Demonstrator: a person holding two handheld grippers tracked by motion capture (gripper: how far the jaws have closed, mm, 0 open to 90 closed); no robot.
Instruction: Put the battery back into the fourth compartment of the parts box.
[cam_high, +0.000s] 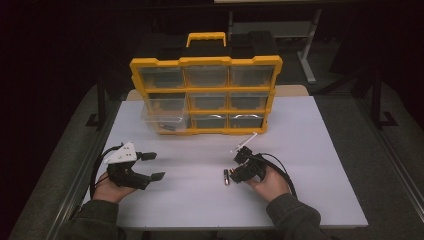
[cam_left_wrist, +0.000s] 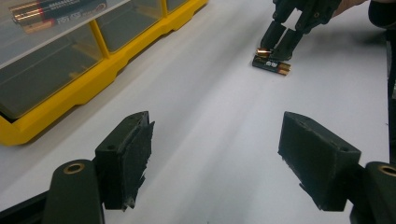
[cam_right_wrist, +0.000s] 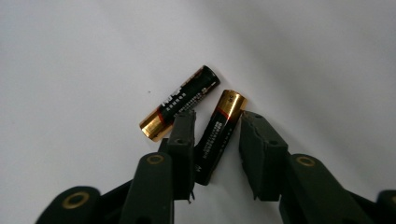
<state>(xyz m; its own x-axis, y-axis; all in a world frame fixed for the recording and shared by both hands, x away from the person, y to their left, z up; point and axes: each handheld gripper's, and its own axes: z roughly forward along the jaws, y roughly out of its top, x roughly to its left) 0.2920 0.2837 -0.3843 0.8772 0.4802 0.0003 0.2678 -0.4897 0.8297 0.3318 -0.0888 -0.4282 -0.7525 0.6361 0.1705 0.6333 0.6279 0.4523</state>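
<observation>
Jaws of the right gripper (cam_right_wrist: 212, 154) are straddling one battery (cam_right_wrist: 219, 135) lying on the white table (cam_high: 310, 165), parted, not yet clenched on it. This spacing is isolating the nearer cell from the second battery (cam_right_wrist: 180, 103), which is lying just beside the left jaw at an angle. Left gripper (cam_left_wrist: 217, 156) is hovering released and well apart, jaws wide, probably keeping clear. Beyond, the yellow organizer (cam_high: 206, 96) is standing with its lower-left drawer (cam_high: 162, 116) pulled out, batteries inside — judged the destination.
</observation>
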